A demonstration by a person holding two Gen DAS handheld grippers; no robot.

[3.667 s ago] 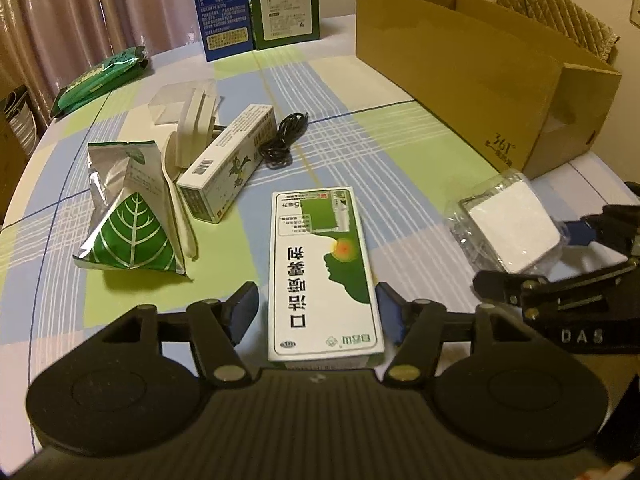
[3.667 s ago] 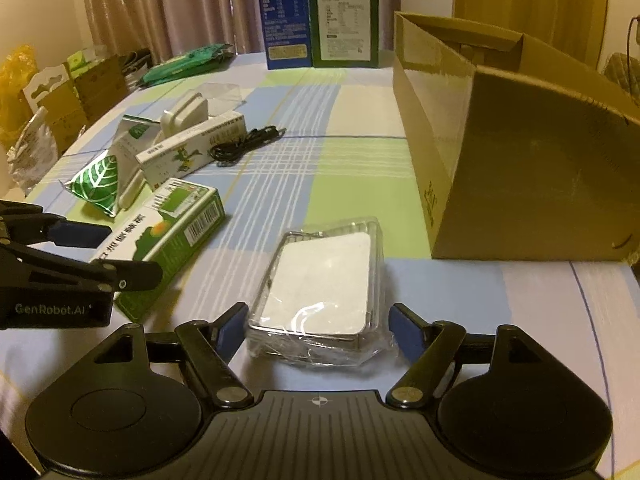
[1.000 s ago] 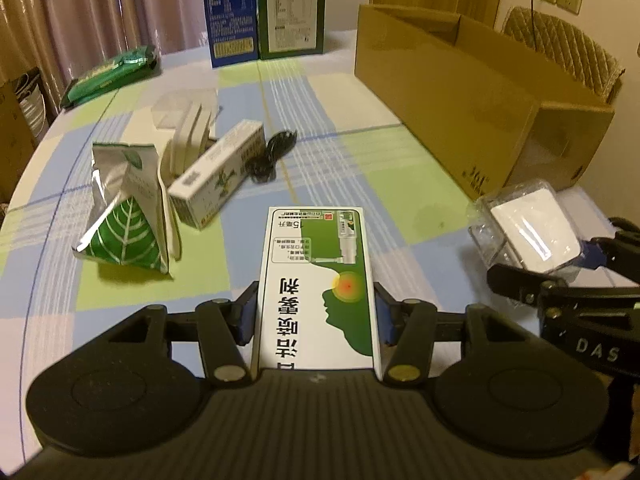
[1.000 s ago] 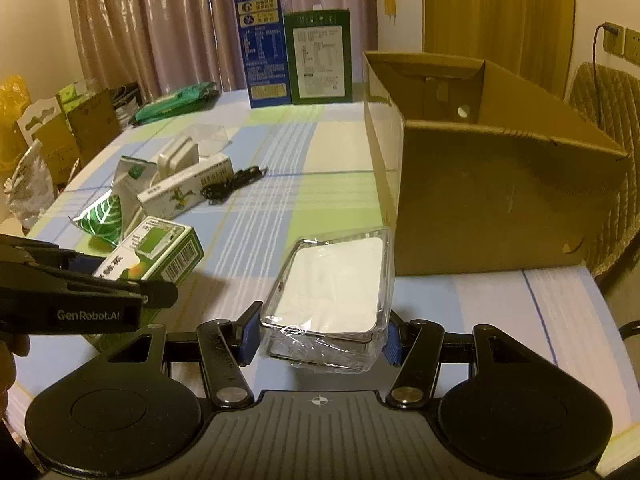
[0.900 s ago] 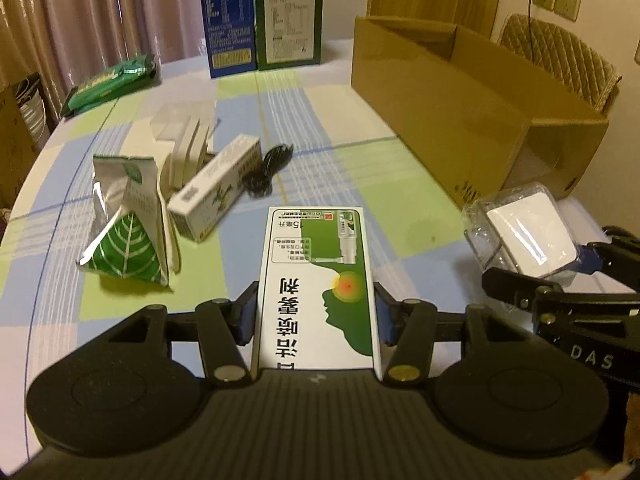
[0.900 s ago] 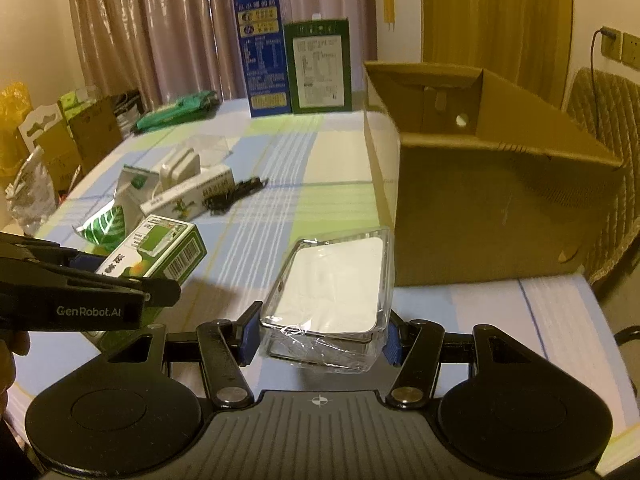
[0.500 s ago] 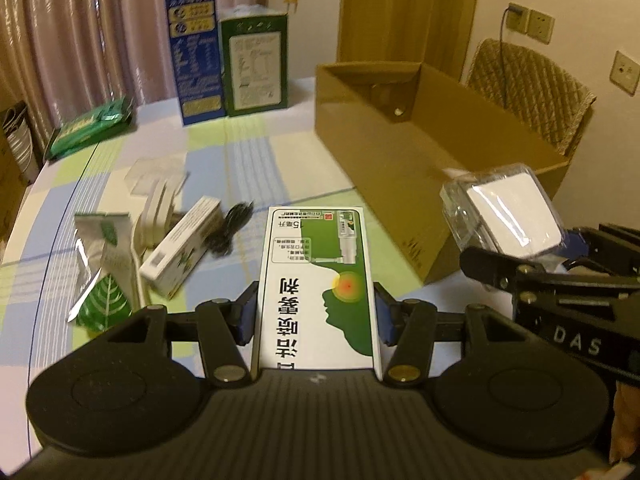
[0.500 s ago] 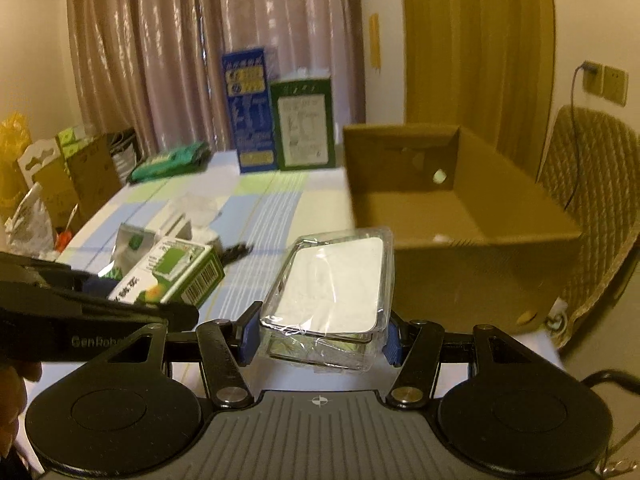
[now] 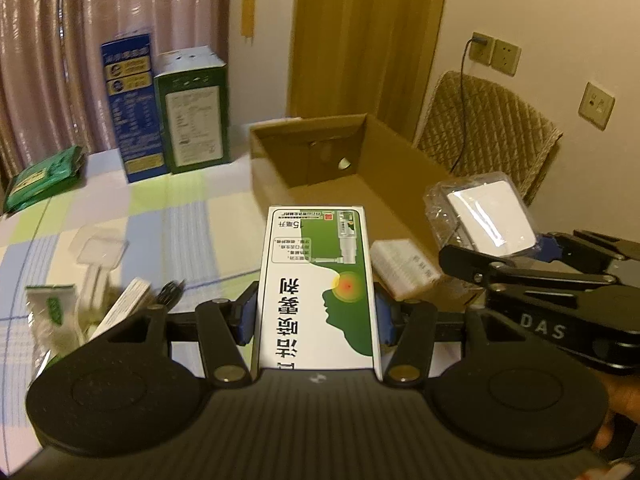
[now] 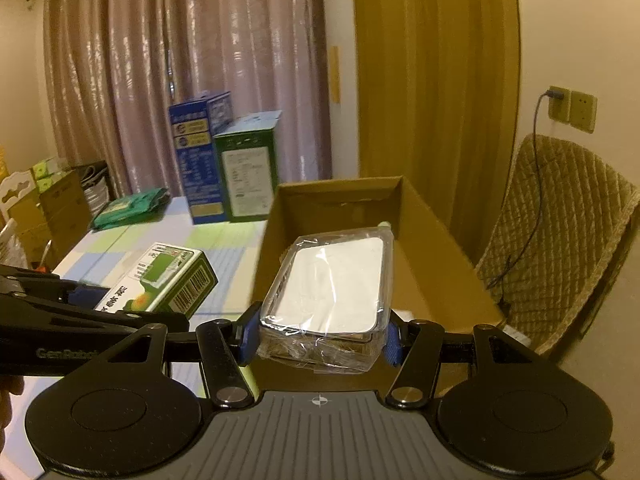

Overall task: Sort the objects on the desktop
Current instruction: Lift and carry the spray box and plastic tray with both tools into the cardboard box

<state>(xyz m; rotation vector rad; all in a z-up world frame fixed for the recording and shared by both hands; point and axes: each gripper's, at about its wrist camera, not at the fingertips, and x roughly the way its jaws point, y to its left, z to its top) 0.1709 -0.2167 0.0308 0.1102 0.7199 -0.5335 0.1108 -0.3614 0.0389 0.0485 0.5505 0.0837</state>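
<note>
The checked surface carries an open cardboard box at its right side, with a quilted chair behind it. At the far edge of the surface stand a blue carton and a green carton side by side, and a flat green packet lies to their left. Inside the box a small white pack rests on the floor near the front wall. The left gripper pinches a green-and-white medicine box by its long sides, held in the air at the box's near wall. The right gripper has its fingers pressed on a clear plastic case with a white insert, held above the box's opening. Blurred at lower left of the left wrist view lie a slim white box, a black cable and a leaf-printed pouch.
</note>
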